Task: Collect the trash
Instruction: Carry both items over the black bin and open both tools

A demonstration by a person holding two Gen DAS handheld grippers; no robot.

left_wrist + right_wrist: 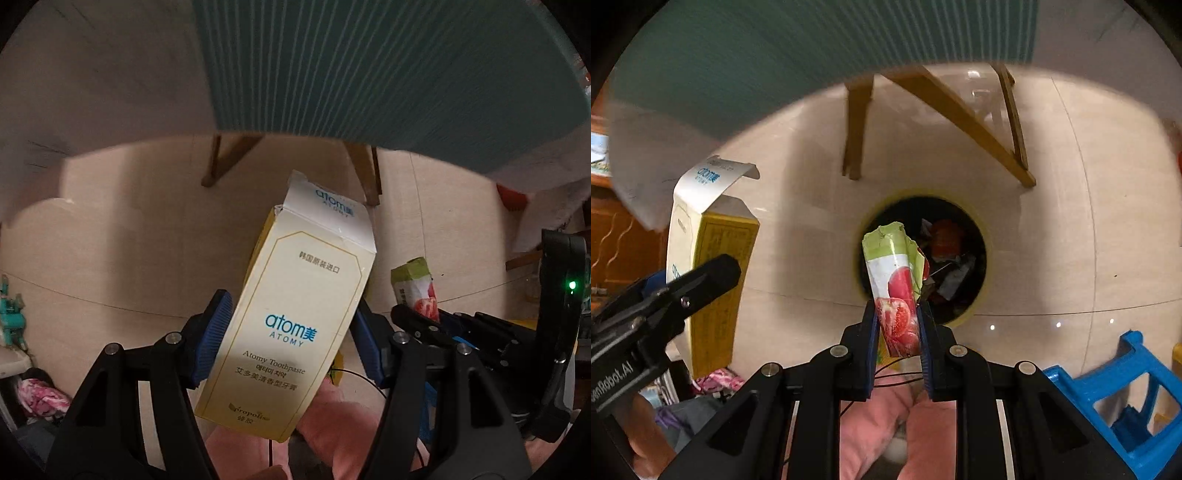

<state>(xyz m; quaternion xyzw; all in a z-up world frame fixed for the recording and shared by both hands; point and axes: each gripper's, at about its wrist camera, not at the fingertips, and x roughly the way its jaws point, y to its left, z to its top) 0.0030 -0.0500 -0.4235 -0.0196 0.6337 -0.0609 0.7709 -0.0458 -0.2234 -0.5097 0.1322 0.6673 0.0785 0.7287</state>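
Teal ribbed counter (746, 55) across top of both views, wooden legs (960, 110) under it, glossy beige tiled floor (1071, 221) below. Round bin (977, 295) at centre of right wrist view, dark inside, yellow rim, wrappers already in it.

Left gripper (291, 339) fingers (212, 332) spread wide but clamping toothpaste box (295, 314) across its broad faces; stiff cream-yellow card, long rectangular, torn flap open at far end, centre of left view. Same box at left edge of right view.

Right gripper (899, 332) fingers (872, 332) nearly together, pinching snack wrapper (895, 280) by lower end; thin crinkly foil, green and white with red print, limp crumpled top. Sits right over bin mouth in right view.

Judged step: drop both into bin. Wrapper lined up, so open right fingers straight above opening. Box off to left, not over bin; shift toward centre first, tip long end down to clear rim. Light wrapper may cling to ribbed pads.
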